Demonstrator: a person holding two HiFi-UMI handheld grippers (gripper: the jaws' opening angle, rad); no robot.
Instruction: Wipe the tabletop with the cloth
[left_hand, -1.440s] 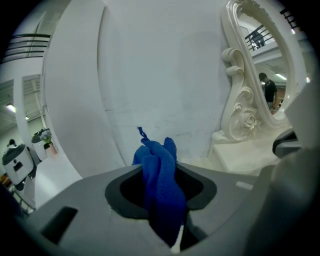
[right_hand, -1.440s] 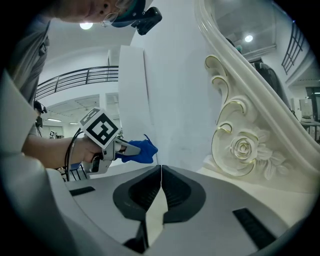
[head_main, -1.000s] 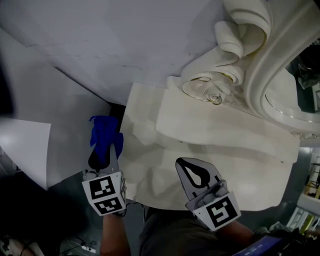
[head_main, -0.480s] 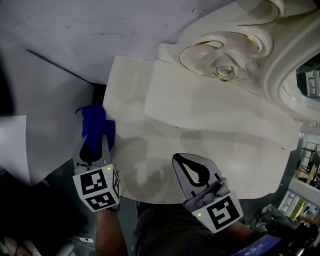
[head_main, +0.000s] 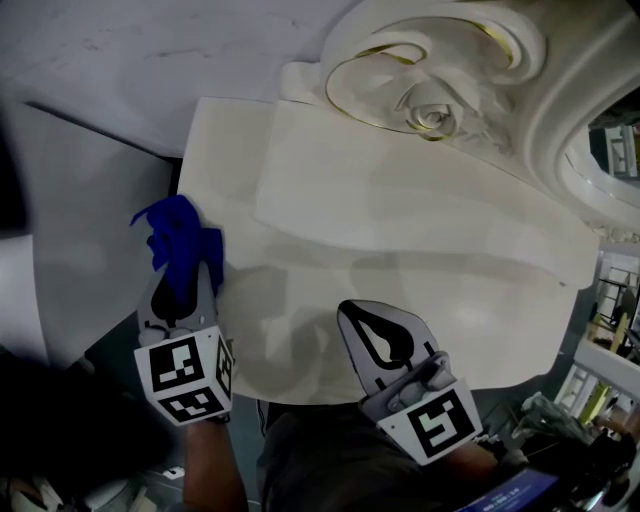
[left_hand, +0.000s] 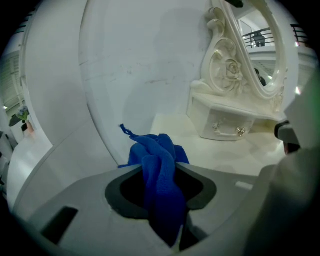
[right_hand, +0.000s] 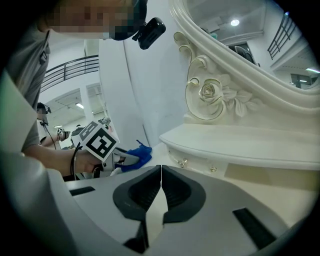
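Observation:
My left gripper (head_main: 188, 275) is shut on a bunched blue cloth (head_main: 178, 240), which sticks out past the fingertips at the left edge of the cream tabletop (head_main: 400, 300). In the left gripper view the blue cloth (left_hand: 159, 165) is pinched between the jaws of the left gripper (left_hand: 160, 170), with the tabletop (left_hand: 235, 160) ahead to the right. My right gripper (head_main: 355, 315) hovers over the table's near edge. Its jaws are shut with nothing between them, as the right gripper view shows at the right gripper (right_hand: 161, 167). That view also catches the cloth (right_hand: 136, 156) at the left.
A raised drawer shelf (head_main: 400, 215) runs along the back of the table under an ornate carved mirror frame (head_main: 430, 100). A white wall panel (head_main: 90, 250) stands left of the table, across a dark gap. Clutter (head_main: 600, 400) lies beyond the right edge.
Both grippers have sunk toward the table. The left gripper has carried the blue cloth from beside the table to its left edge. The right gripper stays shut and empty.

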